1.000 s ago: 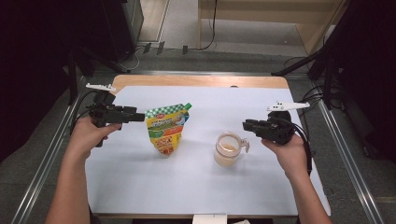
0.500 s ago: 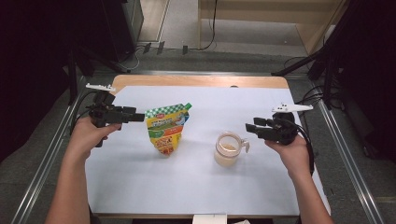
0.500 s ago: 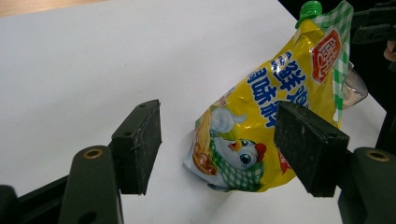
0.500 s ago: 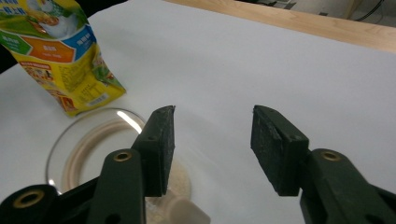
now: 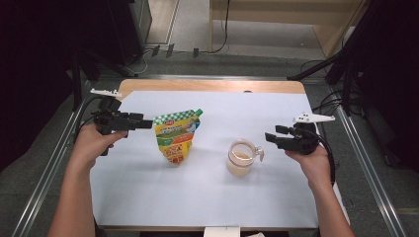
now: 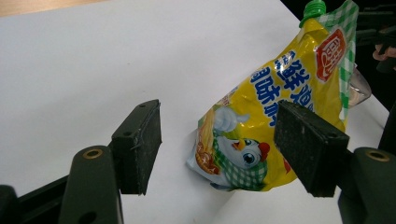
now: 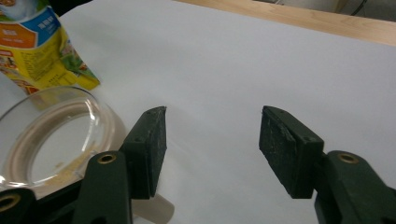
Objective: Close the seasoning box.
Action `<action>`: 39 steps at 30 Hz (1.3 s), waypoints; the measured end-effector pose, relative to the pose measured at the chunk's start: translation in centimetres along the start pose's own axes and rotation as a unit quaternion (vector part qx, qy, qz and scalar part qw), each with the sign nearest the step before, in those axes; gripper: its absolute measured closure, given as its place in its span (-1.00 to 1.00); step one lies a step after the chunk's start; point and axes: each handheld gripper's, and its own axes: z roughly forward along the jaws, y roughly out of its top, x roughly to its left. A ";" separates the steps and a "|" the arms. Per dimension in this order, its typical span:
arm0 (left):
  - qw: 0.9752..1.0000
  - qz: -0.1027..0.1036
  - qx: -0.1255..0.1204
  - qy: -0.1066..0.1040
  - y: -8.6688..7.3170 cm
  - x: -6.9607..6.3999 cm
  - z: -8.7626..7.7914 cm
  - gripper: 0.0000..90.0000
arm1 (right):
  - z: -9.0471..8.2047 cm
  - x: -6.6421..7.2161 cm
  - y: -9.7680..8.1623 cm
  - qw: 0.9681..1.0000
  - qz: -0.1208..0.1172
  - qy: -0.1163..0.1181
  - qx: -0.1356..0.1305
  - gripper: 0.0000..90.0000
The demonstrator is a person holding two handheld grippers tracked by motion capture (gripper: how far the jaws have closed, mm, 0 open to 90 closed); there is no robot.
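A yellow and green spouted pouch point(image 5: 176, 137) stands upright left of the middle of the white sheet point(image 5: 197, 197). To its right stands a clear glass jar point(image 5: 240, 159) with a handle and a little tan residue inside. My left gripper point(image 5: 147, 123) hovers just left of the pouch, open; in the left gripper view the pouch point(image 6: 261, 116) lies beyond the gripper point(image 6: 224, 140), untouched. My right gripper point(image 5: 272, 138) is right of the jar's handle. Its jaws have just been opening, with nothing between them point(image 7: 212, 144). The jar point(image 7: 51, 135) and pouch point(image 7: 37, 51) sit to its left.
The sheet covers a wooden table whose back edge point(image 5: 212, 86) shows bare. Metal rails point(image 5: 47, 168) run along both sides. Dark stands and cables point(image 5: 326, 106) crowd the floor beyond the table's corners.
My right gripper has drawn back to the right from the jar's handle and sunk a little, and its jaws have spread apart. The left gripper, pouch and jar have stayed put.
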 end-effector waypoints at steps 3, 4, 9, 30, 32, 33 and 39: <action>1.000 -0.001 0.000 -0.001 -0.1 0.1 0.0 -0.26 | 0.1 -0.4 -0.5 1.000 0.002 -0.018 -0.006 -0.13; 1.000 -0.002 0.001 0.001 -0.1 0.1 0.0 -0.26 | 0.2 -0.5 -0.6 1.000 -0.002 -0.020 -0.004 -0.14; 1.000 -0.001 0.002 -0.001 -0.1 0.2 0.2 -0.26 | 0.4 -1.1 -1.2 0.999 -0.004 -0.036 0.000 -0.21; 1.000 0.000 0.004 0.006 -0.7 1.0 0.6 -0.26 | 1.4 -1.7 -2.3 0.998 -0.010 -0.057 0.016 -0.36; 1.000 -0.002 0.004 0.007 -0.7 1.1 0.6 -0.26 | 1.5 -1.7 -2.4 0.998 -0.011 -0.056 0.018 -0.36; 1.000 -0.002 0.003 0.007 -0.7 1.1 0.6 -0.26 | 1.5 -1.7 -2.4 0.998 -0.012 -0.057 0.018 -0.36; 1.000 -0.006 0.005 0.017 -0.8 1.1 0.9 -0.26 | 1.6 -1.7 -2.4 0.999 -0.010 -0.048 0.020 -0.46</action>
